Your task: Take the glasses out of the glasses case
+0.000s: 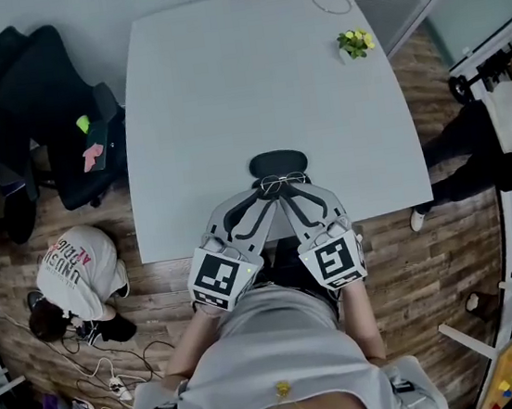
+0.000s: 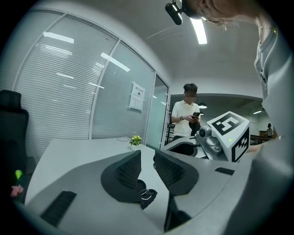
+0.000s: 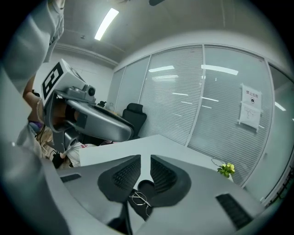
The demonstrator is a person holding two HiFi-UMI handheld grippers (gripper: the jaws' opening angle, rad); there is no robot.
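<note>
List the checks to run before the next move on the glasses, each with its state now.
1. Left gripper fingers apart, nothing between them: ok.
2. Right gripper fingers apart, nothing between them: ok.
3. Glasses in plain sight at the near end of the black glasses case: ok.
4. Glasses gripped: not ok; both grippers sit short of them.
5. Glasses free of the case: cannot tell.
6. Table around the case uncluttered: ok; the small plant stands far off.
</note>
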